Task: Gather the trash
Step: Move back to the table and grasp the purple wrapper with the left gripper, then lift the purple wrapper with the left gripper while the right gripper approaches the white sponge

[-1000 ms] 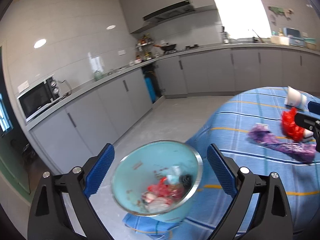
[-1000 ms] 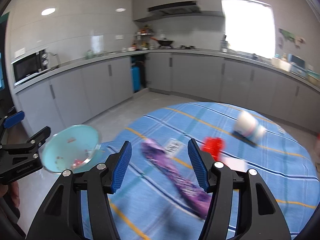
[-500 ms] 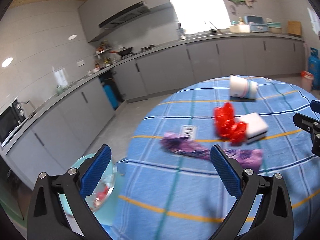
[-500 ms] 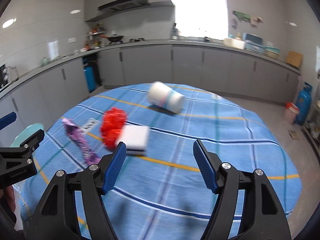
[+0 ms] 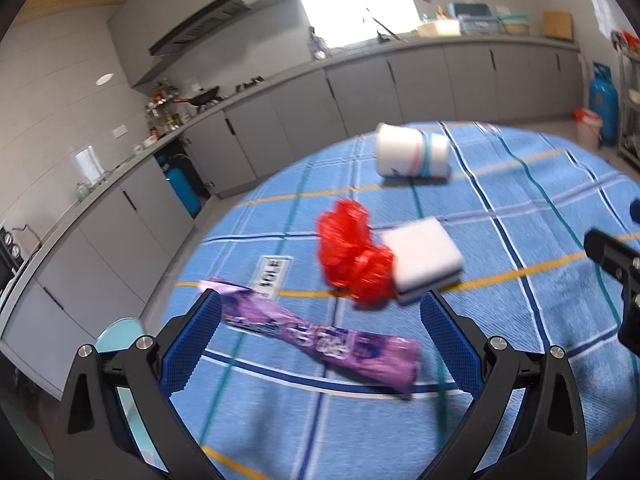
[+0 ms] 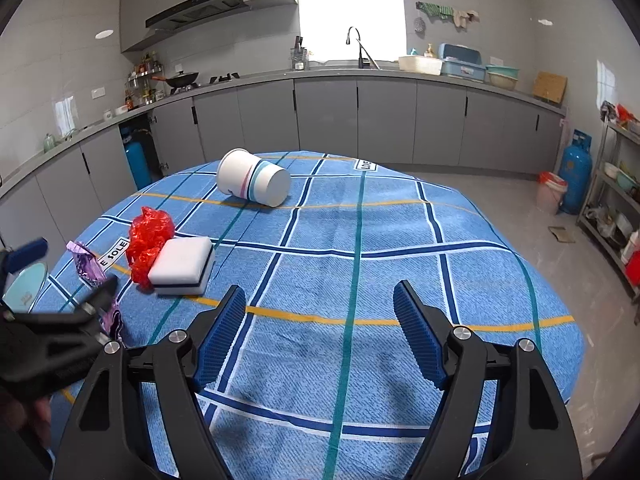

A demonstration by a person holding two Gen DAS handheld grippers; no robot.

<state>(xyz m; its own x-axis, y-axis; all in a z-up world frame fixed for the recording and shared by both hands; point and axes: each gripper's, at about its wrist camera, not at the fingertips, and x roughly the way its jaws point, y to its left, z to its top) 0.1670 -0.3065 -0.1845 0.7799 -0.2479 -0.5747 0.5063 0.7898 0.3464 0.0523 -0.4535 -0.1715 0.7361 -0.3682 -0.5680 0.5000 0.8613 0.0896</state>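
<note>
A purple wrapper (image 5: pixel 320 340) lies flat on the blue checked tablecloth (image 5: pixel 500 392), just ahead of my open, empty left gripper (image 5: pixel 320 340); it also shows in the right wrist view (image 6: pixel 90 266). Beyond it sit crumpled red plastic (image 5: pixel 350 254) and a white sponge (image 5: pixel 424 258), touching. A paper cup (image 5: pixel 412 154) lies on its side farther back. My right gripper (image 6: pixel 320 336) is open and empty over bare cloth right of the sponge (image 6: pixel 182 262). The teal bin (image 6: pixel 26 286) stands off the table's left edge.
Grey kitchen cabinets and a counter run behind the table. A blue gas cylinder (image 6: pixel 576 174) and a metal shelf rack (image 6: pixel 618 200) stand at the right. The table edge drops to the floor on the left, by the bin (image 5: pixel 116 330).
Both grippers have swung right, from the teal bin to the table. The left now faces the purple wrapper close up; the right faces the bare right half of the cloth.
</note>
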